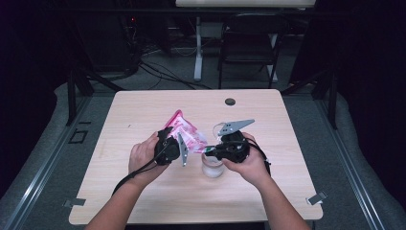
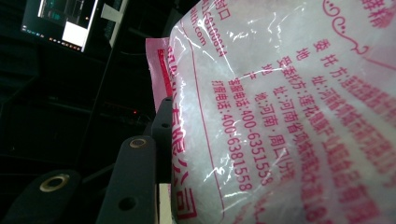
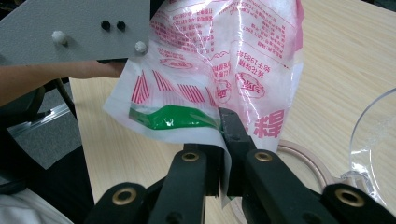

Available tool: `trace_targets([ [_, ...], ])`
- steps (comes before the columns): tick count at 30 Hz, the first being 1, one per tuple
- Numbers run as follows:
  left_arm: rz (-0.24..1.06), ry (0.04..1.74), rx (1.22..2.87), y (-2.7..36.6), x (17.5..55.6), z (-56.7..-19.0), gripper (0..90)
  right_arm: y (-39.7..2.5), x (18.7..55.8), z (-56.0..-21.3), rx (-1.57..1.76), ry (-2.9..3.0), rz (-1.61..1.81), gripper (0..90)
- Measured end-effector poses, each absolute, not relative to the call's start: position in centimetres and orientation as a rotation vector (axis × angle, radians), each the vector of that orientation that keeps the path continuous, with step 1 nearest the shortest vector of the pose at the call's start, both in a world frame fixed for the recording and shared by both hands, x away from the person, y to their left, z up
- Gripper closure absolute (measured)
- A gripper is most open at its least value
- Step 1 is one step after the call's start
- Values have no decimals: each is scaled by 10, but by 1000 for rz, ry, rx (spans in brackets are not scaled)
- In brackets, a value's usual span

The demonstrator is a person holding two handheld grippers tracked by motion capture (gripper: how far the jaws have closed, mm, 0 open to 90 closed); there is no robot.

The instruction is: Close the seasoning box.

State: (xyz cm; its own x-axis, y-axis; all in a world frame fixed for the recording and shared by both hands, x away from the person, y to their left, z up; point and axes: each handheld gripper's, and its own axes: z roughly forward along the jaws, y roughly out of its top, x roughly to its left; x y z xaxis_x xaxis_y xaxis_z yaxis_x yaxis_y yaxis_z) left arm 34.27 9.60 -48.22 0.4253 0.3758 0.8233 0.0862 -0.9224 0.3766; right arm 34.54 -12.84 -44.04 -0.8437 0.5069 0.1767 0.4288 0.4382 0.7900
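Both grippers — left gripper [image 1: 184, 146], right gripper [image 3: 223, 135] — pinch the pink-printed bag [image 3: 224, 56]

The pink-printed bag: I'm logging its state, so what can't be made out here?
- Bag opening, high view: too small, part-hidden by left tool.
- Bag's right side, left gripper view: cut off by the frame edge.
- Clear cup, high view: contents not discernible; right tool covers its rim.

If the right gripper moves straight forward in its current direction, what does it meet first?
The right gripper is already shut on the bag edge, so going on it would probably press into the bag itself, then the left gripper beyond; depth is unclear.
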Motion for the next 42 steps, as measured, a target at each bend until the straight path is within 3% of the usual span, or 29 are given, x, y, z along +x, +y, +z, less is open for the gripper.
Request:
trace_targets([
  [42, 1680, 214, 2441, 84, 338, -464, 613, -132, 347, -441, 866, 2586, 1366, 886],
])
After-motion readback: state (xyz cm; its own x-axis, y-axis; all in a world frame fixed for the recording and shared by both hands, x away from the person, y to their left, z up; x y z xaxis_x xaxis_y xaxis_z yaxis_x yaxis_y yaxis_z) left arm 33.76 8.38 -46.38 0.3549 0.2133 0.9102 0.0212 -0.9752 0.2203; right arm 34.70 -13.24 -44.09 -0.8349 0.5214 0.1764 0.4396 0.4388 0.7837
